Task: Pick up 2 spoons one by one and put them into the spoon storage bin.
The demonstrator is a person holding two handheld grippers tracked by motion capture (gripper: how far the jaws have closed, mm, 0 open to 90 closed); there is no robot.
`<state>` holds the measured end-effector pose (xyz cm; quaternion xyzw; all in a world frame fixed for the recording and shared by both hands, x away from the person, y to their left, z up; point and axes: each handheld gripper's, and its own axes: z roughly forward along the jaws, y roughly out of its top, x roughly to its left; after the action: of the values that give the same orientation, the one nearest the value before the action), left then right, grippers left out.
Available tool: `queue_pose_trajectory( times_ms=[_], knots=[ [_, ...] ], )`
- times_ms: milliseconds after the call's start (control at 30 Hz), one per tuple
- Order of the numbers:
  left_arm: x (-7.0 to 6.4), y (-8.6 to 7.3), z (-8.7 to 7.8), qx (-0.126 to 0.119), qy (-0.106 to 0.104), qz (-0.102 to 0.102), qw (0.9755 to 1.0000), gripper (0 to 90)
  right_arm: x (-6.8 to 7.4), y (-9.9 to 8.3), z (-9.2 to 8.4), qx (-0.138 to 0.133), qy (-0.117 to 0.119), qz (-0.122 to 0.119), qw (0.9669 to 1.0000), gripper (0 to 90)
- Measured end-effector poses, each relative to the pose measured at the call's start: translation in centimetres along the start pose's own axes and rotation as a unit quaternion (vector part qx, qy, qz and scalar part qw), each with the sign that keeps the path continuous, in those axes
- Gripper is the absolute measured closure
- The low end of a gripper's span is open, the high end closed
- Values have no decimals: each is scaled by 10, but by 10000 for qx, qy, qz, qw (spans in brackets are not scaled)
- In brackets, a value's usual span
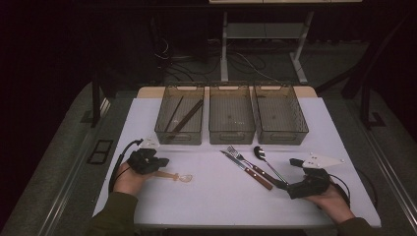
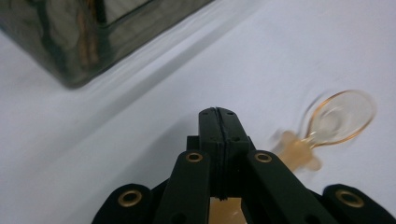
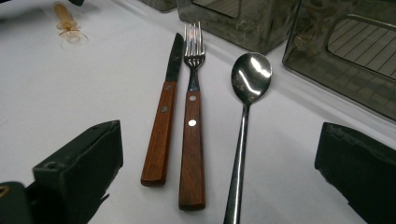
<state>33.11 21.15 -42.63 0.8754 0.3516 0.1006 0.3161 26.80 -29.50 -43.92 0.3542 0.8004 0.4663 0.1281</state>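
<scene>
A clear amber plastic spoon (image 1: 176,176) lies on the white table (image 1: 216,196) at the left. My left gripper (image 1: 156,162) sits low over its handle end with the jaws pressed together. In the left gripper view the left gripper (image 2: 217,114) has nothing between its tips; the spoon (image 2: 327,122) sticks out to the right from under it. A wooden-handled knife (image 3: 161,130), a fork (image 3: 191,140) and a metal spoon (image 3: 245,112) lie side by side. My right gripper (image 3: 219,186) stands open around their handle ends, touching none. It rests near the front right, right gripper (image 1: 290,173).
Three translucent grey bins stand in a row at the back: the left bin (image 1: 180,135) holds long dark sticks, the middle bin (image 1: 231,135) and right bin (image 1: 281,133) look bare inside. The left bin's corner (image 2: 79,56) is close ahead of my left gripper.
</scene>
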Motion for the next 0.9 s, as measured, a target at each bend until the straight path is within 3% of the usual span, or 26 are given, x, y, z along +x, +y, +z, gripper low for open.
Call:
queue_pose_trajectory(
  times_ms=[100,267,333,367,533,733,833,900],
  knots=[
    [1,-2,-1,-32,-76,-67,9999,892,-1,0,0,14,2,-11,10000,12],
    [-5,-3,-3,-49,-173,89,9998,891,-1,0,0,13,3,-14,10000,12],
    [-11,-2,-4,-57,-233,26,9997,891,0,0,1,27,-5,-19,10000,12],
    [-12,-1,-5,-47,-261,137,9996,892,0,0,1,28,-5,-18,10000,12],
    [-35,2,-8,-195,-605,319,9975,892,-1,0,0,18,-6,-16,10000,12],
    [-57,5,-1,-58,-936,577,9939,892,0,0,0,15,-6,-36,10000,12],
    [-59,4,1,3,-916,609,9939,892,0,0,-1,13,-11,-11,10000,12],
    [-57,3,0,-4,-787,580,9952,892,0,0,0,21,-8,-17,10000,12]
  ],
)
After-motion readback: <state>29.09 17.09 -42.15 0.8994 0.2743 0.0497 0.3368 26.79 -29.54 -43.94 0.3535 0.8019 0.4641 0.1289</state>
